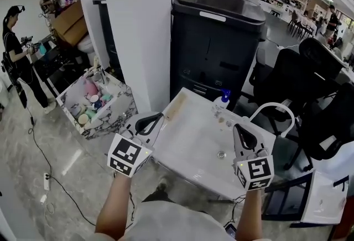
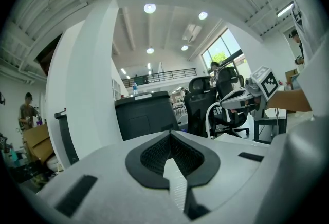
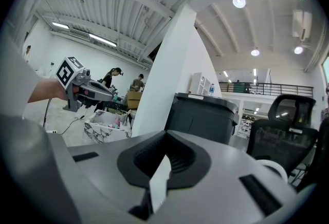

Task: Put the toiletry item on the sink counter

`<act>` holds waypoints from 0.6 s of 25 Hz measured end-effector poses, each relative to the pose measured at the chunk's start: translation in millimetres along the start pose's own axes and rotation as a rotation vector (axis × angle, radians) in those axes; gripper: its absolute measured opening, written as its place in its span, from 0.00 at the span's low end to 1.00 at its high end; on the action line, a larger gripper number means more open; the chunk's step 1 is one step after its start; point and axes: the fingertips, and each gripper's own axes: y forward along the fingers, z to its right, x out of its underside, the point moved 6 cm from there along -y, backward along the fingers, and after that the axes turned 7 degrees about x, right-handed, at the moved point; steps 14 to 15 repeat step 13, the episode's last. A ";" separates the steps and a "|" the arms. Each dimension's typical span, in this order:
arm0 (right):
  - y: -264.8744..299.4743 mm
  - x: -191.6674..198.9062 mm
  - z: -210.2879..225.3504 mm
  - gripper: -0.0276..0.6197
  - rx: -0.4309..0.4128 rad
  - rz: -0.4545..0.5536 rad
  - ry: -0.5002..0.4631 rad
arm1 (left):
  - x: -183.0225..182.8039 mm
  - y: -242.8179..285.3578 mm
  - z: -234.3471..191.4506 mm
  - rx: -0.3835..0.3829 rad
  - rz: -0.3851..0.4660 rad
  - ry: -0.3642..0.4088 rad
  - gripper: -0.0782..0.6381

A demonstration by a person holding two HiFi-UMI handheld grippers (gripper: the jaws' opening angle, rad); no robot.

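Several toiletry items (image 1: 90, 103) lie in a marble-patterned box (image 1: 118, 111) on the floor, left of the white sink counter (image 1: 188, 143). A clear bottle with a blue pump (image 1: 222, 101) stands at the counter's far edge. My left gripper (image 1: 161, 115) hovers over the counter's left edge, jaws closed on nothing. My right gripper (image 1: 237, 127) hangs above the basin near the drain (image 1: 221, 154), also shut and empty. In the left gripper view its jaws (image 2: 169, 133) meet at the tip and point up at the room. The right gripper view shows its jaws (image 3: 165, 133) likewise closed, with the box (image 3: 107, 124) low at left.
A white pillar (image 1: 141, 30) and a large black bin (image 1: 217, 41) stand behind the counter. Black office chairs (image 1: 310, 96) crowd the right side. A curved white faucet (image 1: 275, 107) rises at the counter's right. A person (image 1: 16, 63) stands far left; a cable (image 1: 52, 171) runs across the floor.
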 end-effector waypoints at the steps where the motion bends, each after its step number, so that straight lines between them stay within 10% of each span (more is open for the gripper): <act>1: 2.3 0.9 0.9 0.04 0.000 -0.004 0.001 | 0.7 2.0 -1.7 0.001 -0.003 -0.003 0.12; 15: 41.2 21.3 9.4 0.04 -0.008 -0.052 0.027 | 16.6 35.0 -29.5 0.004 -0.048 -0.043 0.12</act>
